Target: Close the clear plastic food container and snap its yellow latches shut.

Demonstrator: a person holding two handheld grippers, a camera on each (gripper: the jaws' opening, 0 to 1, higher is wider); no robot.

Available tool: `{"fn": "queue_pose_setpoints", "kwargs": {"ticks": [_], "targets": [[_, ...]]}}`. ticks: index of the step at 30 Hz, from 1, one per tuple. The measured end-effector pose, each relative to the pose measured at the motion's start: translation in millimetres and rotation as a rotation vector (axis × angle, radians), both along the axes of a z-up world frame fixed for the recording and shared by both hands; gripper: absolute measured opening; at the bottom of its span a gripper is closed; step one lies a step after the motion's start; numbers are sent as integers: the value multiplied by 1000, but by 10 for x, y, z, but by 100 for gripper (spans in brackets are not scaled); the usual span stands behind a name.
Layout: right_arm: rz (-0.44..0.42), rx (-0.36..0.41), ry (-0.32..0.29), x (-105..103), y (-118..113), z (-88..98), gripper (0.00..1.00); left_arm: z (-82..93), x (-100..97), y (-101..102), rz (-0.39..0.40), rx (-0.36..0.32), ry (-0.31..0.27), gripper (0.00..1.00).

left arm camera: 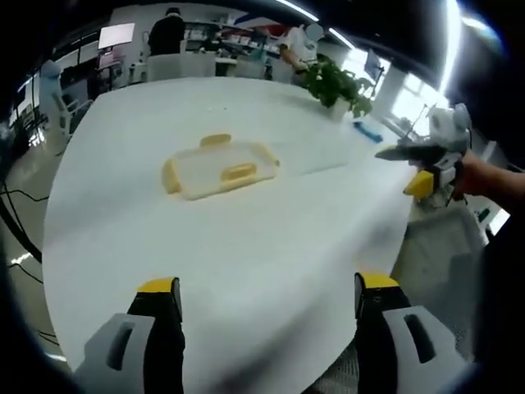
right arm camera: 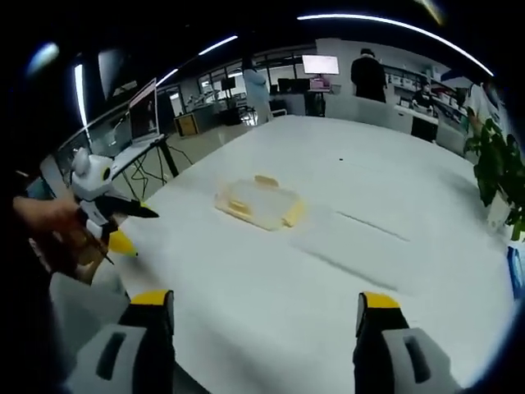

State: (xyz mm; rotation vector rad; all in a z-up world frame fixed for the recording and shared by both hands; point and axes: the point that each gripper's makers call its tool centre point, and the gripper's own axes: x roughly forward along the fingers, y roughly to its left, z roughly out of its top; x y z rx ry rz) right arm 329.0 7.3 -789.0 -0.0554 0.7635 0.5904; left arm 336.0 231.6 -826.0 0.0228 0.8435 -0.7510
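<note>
A clear plastic food container (left arm camera: 220,167) with yellow latches lies on the white table (left arm camera: 246,246), its lid on top. The same container (right arm camera: 260,203) lies mid-table in the right gripper view. My left gripper (left arm camera: 267,300) is open near the table's front edge, well short of the container, with nothing between its jaws. My right gripper (right arm camera: 264,312) is also open and empty, short of the container. The right gripper (left arm camera: 431,160) appears at the right of the left gripper view, held by a hand. The left gripper (right arm camera: 102,205) appears at the left of the right gripper view.
A potted green plant (left arm camera: 338,84) stands at the table's far side, with a blue item (left arm camera: 367,130) beside it. The plant (right arm camera: 498,172) is at the right edge in the other view. People stand by desks and monitors (right arm camera: 320,64) in the background. A laptop (right arm camera: 143,111) sits on a stand.
</note>
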Motion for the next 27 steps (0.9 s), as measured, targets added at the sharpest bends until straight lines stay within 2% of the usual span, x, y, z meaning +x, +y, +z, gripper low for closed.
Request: {"fn": "queue_pose_setpoints", "kwargs": {"ticks": [3, 5, 8, 12, 15, 19, 24, 27], "targets": [[23, 2, -2, 17, 102, 12, 92, -17, 55, 2, -9, -8, 0, 88], [55, -21, 13, 11, 142, -1, 92, -17, 94, 25, -3, 1, -8, 88], [93, -50, 5, 67, 160, 7, 92, 9, 184, 24, 1, -10, -26, 86], [104, -49, 18, 144, 189, 22, 92, -24, 278, 65, 2, 15, -46, 86], [176, -70, 2, 157, 270, 73, 92, -79, 320, 114, 8, 38, -39, 85], [189, -73, 5, 242, 289, 68, 92, -78, 358, 125, -11, 59, -59, 85], [222, -85, -1, 331, 367, 48, 90, -59, 414, 159, -8, 67, -56, 86], [218, -48, 13, 374, 410, 42, 90, -65, 433, 157, -19, 78, -54, 86]]}}
